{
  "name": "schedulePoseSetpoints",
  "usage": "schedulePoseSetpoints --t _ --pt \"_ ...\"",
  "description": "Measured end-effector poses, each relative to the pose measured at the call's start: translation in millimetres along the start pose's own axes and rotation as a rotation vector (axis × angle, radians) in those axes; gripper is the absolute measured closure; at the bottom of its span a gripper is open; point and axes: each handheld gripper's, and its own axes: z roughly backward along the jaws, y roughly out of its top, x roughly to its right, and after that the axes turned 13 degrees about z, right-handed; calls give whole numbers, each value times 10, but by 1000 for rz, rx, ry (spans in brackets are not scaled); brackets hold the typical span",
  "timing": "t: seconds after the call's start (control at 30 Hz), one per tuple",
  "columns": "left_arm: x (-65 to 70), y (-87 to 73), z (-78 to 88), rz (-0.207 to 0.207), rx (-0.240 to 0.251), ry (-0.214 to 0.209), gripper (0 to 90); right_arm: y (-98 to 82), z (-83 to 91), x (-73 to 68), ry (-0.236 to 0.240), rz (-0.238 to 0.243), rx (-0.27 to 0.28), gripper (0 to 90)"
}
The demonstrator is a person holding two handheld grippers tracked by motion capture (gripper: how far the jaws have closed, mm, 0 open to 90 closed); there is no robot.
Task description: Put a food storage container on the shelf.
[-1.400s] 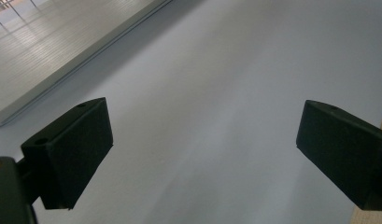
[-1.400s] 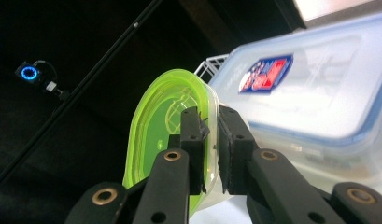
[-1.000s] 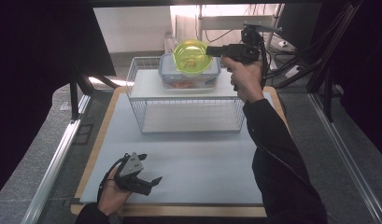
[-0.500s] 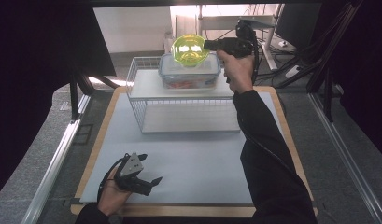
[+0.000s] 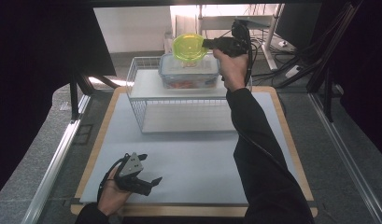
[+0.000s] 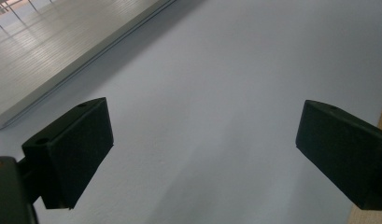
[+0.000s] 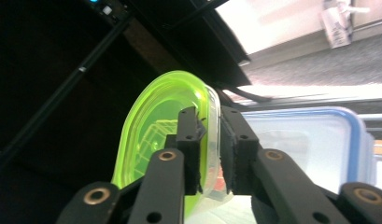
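Green bowl (image 5: 189, 46), a translucent lime-coloured one, sits at the upper middle of the high view, above the clear lidded container (image 5: 189, 71) that stands on top of the white wire rack (image 5: 179, 105) at the far end of the desk (image 5: 198, 158). The right claw (image 5: 208, 44) reaches in from the bowl's right side and has the bowl's rim between its jaws. In the right gripper view the bowl (image 7: 165, 135) stands on edge in the centre of the frame, its thin wall running up between the two black jaws of the right claw (image 7: 211, 154); the jaws have just been opening, and whether the pads press on the wall or stand just off it is hard to say. The container's blue-rimmed lid (image 7: 314, 144) fills the right part of that view, behind the bowl.

At the lower left of the high view the left claw (image 5: 150, 181) lies low over the pale blue mat, held in the person's hand. In the left gripper view its jaws are spread wide apart with bare mat between them, and the rack's white base (image 6: 53, 51) crosses the upper left corner.
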Motion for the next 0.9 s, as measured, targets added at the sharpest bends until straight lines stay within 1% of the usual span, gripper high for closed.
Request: schedulePoseSetpoints --t 0.07,0.37,0.47,0.5,0.6,0.7,0.77,0.83,0.9 --pt "0 1 2 0 2 1 41 -3 -10 -13 -17 14 2 726" --pt "0 0 3 0 2 1 41 -31 -46 -33 -45 48 2 686" --pt "0 0 4 0 2 1 41 -33 -51 -40 -50 57 0 654" --pt "-1 0 3 1 3 0 40 -32 -48 -42 -46 57 1 636" --pt "-3 -1 3 0 2 1 41 -25 -20 -40 -55 87 4 556" --pt "0 0 2 0 2 1 41 -18 27 -26 -49 117 12 458" --pt "0 0 -1 -1 0 1 41 -22 55 -16 -38 141 2 411" --pt "3 -1 -4 -2 0 2 41 -30 88 -16 -39 163 6 344" --pt "5 0 -5 -2 -1 1 41 -36 117 -17 -41 191 -1 294"
